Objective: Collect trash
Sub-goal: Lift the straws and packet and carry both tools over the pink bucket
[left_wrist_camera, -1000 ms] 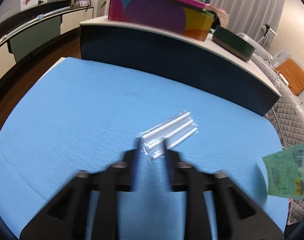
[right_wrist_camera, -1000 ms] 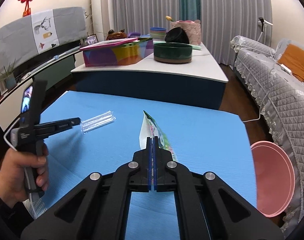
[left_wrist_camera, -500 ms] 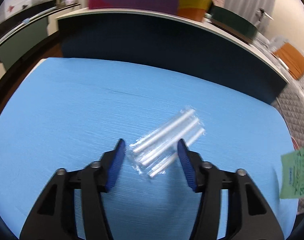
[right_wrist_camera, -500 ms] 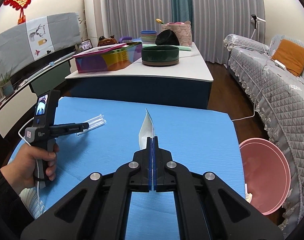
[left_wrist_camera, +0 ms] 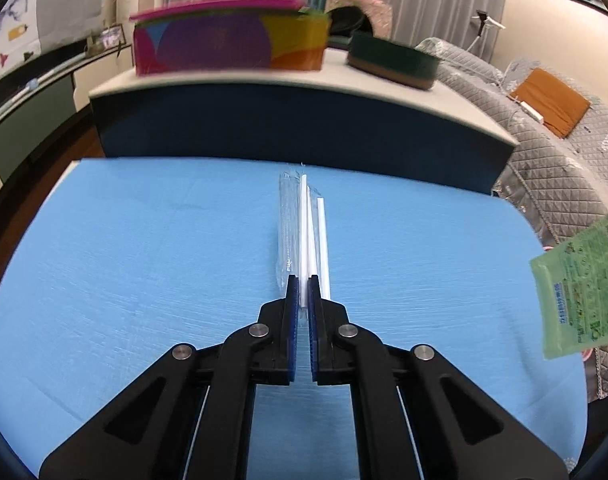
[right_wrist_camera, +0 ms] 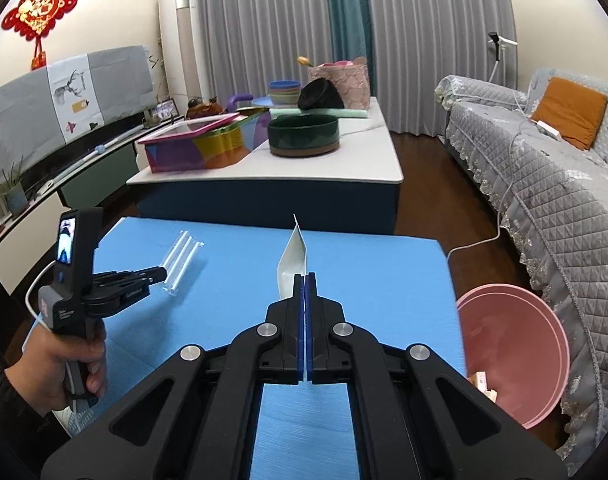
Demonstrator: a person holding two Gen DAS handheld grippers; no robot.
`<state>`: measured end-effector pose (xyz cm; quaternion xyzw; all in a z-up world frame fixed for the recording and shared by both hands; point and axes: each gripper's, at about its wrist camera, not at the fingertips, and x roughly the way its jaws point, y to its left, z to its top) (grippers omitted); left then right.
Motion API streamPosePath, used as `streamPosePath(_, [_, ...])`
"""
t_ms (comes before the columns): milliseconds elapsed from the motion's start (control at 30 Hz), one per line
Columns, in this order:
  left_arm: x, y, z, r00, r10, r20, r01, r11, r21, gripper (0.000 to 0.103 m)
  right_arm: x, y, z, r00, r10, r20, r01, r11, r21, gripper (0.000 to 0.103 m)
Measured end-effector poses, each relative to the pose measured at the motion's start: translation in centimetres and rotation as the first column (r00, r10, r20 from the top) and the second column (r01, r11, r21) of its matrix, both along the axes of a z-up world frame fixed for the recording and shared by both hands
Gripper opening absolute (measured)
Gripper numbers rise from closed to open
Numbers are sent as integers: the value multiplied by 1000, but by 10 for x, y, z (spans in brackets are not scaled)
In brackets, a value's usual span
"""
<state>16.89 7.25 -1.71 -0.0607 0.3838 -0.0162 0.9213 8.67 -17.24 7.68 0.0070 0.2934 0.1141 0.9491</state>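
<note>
With both pieces gripped, I log pickup as done: left gripper [left_wrist_camera: 302, 282] has just clamped the straw packet [left_wrist_camera: 304, 232] over the blue tabletop [left_wrist_camera: 143, 260]; right gripper [right_wrist_camera: 305, 280] pinches the green wrapper [right_wrist_camera: 293, 258]. Remaining: drop both (presumably the pink bin [right_wrist_camera: 512, 344], near right).

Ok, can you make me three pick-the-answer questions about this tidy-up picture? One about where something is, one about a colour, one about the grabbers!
1. Where is the pink basin?
A. on the blue table
B. on the floor beside the blue table
C. on the sofa

2. What colour is the snack packet?
A. green
B. red
C. black

3. What is the left hand-held gripper doing?
A. wide open
B. shut on the straw packet
C. holding a bowl

Answers: 1 B, it sits low past the table edge. 2 A, its printed side is green. 3 B, the pads pinch the packet's end.
</note>
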Motion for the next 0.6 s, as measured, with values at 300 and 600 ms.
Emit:
streamPosePath(300, [-20, -30, 34, 996, -46, 71, 46, 999, -6, 5, -15, -41, 15, 997, -66, 34, 66, 998, 20, 0])
streamPosePath(600, [-41, -76, 51, 986, -124, 112, 127, 992, -24, 5, -24, -86, 19, 987, -155, 38, 153, 988, 36, 0])
